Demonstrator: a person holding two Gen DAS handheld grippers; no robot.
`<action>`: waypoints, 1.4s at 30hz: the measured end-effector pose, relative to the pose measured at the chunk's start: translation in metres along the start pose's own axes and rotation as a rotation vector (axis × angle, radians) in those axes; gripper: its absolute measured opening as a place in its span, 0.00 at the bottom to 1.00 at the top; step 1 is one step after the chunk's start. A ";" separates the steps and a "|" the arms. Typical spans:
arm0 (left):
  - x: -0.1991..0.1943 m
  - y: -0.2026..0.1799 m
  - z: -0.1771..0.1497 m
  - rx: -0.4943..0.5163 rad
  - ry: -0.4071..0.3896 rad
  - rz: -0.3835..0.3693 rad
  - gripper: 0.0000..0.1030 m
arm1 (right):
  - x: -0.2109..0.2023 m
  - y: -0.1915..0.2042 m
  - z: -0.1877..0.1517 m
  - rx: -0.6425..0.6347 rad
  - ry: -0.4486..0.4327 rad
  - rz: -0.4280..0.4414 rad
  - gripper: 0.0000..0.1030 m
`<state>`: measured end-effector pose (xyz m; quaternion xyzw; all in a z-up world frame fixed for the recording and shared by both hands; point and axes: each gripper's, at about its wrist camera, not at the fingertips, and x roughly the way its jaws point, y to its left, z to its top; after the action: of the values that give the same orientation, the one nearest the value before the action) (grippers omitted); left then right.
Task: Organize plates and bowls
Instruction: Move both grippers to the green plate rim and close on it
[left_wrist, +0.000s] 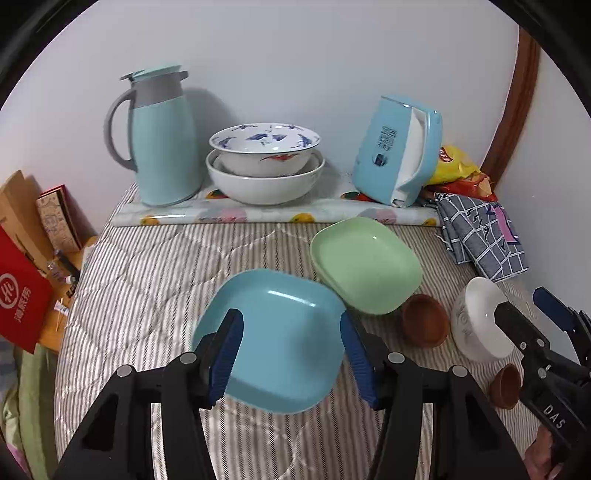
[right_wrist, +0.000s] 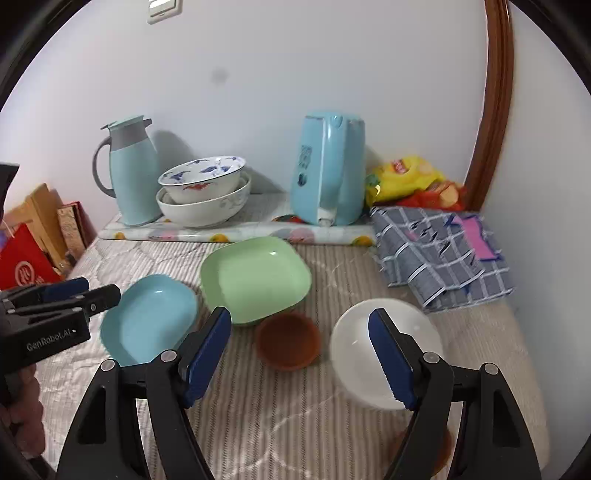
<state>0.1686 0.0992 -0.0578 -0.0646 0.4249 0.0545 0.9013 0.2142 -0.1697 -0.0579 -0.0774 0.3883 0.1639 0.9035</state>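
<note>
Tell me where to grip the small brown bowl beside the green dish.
Probably pinch the brown bowl by its thin upright rim, one finger inside and one outside, coming from above on the near side; the green dish crowds its far edge.

Blue jug, upright tissue box, snack bag, checked cloth

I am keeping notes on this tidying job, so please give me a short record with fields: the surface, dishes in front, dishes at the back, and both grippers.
surface: striped quilt
front dishes: blue square plate, green square plate, brown bowl, white bowl, apart on the quilt
back dishes: patterned bowl nested in big white bowl, beside blue jug
left gripper: open, over the blue plate
right gripper: open, holds nothing
</note>
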 end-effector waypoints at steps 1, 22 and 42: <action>0.003 -0.002 0.002 0.006 0.008 0.000 0.51 | 0.001 -0.001 0.001 -0.006 0.001 -0.005 0.74; 0.087 -0.010 0.039 -0.010 0.096 0.005 0.51 | 0.085 -0.019 0.034 0.080 0.106 0.038 0.69; 0.171 -0.019 0.061 -0.016 0.204 -0.017 0.47 | 0.170 -0.001 0.040 0.013 0.249 0.009 0.52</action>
<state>0.3258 0.0980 -0.1500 -0.0807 0.5135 0.0433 0.8532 0.3509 -0.1204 -0.1542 -0.0898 0.4988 0.1546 0.8481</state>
